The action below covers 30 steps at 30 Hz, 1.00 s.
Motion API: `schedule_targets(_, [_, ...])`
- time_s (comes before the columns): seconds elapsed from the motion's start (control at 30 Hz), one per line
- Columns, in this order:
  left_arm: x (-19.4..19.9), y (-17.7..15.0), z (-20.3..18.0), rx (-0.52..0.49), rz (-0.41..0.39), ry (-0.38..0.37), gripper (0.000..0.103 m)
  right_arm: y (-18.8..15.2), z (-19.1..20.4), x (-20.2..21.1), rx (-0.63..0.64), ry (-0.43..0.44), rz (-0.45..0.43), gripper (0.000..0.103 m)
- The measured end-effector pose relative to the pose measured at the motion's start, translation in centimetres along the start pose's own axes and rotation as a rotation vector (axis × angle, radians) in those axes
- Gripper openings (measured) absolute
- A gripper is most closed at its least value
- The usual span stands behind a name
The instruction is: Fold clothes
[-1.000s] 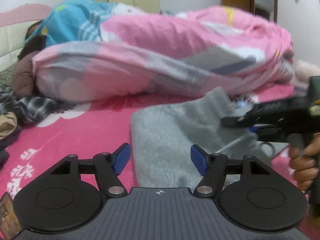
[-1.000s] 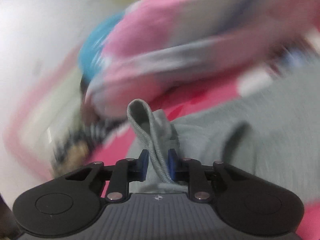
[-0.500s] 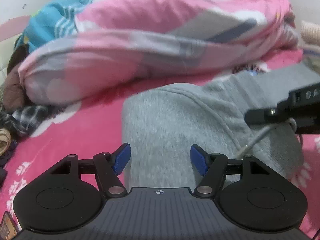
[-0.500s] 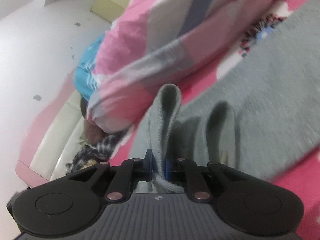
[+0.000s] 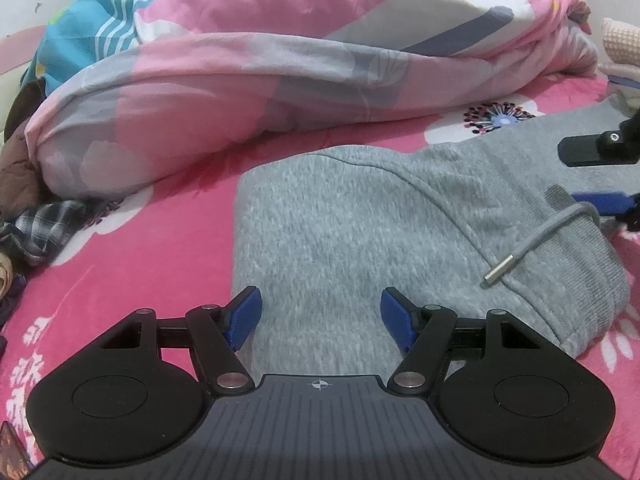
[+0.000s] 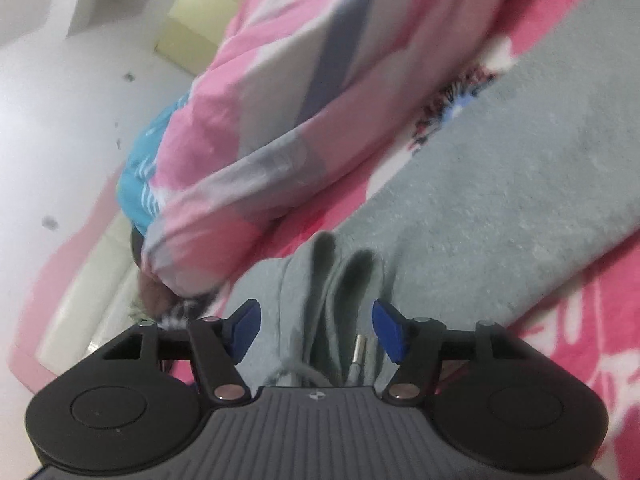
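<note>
A grey fleece garment (image 5: 340, 232) lies folded on the pink flowered bedsheet (image 5: 132, 264). Its drawstring with a metal tip (image 5: 500, 270) rests on the right-hand fold. My left gripper (image 5: 320, 316) hovers open over the garment's near edge, nothing between its blue pads. My right gripper (image 5: 592, 178) shows at the right edge of the left wrist view, beside the drawstring end. In the right wrist view the right gripper (image 6: 316, 330) has its jaws opening. The garment's (image 6: 500, 200) bunched grey fold stands loose between the pads, which do not press on it.
A bulky pink and grey duvet (image 5: 280, 60) lies across the bed behind the garment. A blue patterned cloth (image 5: 92, 20) sits at the back left. A plaid garment (image 5: 44, 224) and other clothes are heaped at the left edge. A white wall (image 6: 60, 100) rises beyond.
The right gripper's jaws went from shut on the grey fold to apart, and the fold has sunk lower between them. The left gripper has come lower and closer over the garment.
</note>
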<state>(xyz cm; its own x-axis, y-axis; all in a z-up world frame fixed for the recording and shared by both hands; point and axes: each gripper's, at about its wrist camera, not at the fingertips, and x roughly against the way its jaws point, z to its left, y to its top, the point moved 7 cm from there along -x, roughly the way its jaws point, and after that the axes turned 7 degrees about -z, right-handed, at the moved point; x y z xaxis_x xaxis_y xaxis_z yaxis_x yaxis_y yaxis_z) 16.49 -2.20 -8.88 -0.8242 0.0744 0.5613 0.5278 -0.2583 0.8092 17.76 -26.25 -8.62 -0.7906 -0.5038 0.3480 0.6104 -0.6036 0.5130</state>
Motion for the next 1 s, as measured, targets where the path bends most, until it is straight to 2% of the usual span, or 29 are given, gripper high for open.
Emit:
schedule_targets(0.1, [-0.1, -0.1, 0.1, 0.009, 0.001, -0.004, 0.067, -0.3, -1.2, -1.3, -0.067, 0.001, 0.091, 0.07])
schedule_targets(0.2, [-0.1, -0.3, 0.1, 0.018, -0.001, -0.005, 0.068, -1.1, -1.3, -2.0, -0.057, -0.016, 0.153, 0.071])
schedule_targets(0.57, [-0.3, -0.7, 0.2, 0.041, -0.008, -0.013, 0.068, -1.8, -0.6, -2.9, -0.079, 0.009, 0.249, 0.071])
schedule_targets(0.63, [-0.4, -0.8, 0.2, 0.049, -0.008, -0.016, 0.068, -2.2, 0.0, -3.2, -0.044, 0.008, 0.263, 0.064])
schedule_targets(0.7, [-0.4, -0.9, 0.3, 0.061, -0.008, -0.018, 0.068, -2.6, 0.4, -3.3, -0.003, -0.012, 0.264, 0.05])
schedule_targets(0.83, [-0.5, -1.0, 0.3, 0.067, -0.011, -0.017, 0.069, -3.5, 1.1, -3.7, 0.061, -0.057, 0.237, 0.04])
schedule_targets(1.0, [-0.6, -1.2, 0.2, 0.073, -0.017, -0.01, 0.069, -4.3, 3.8, -2.9, 0.279, -0.11, 0.189, 0.031])
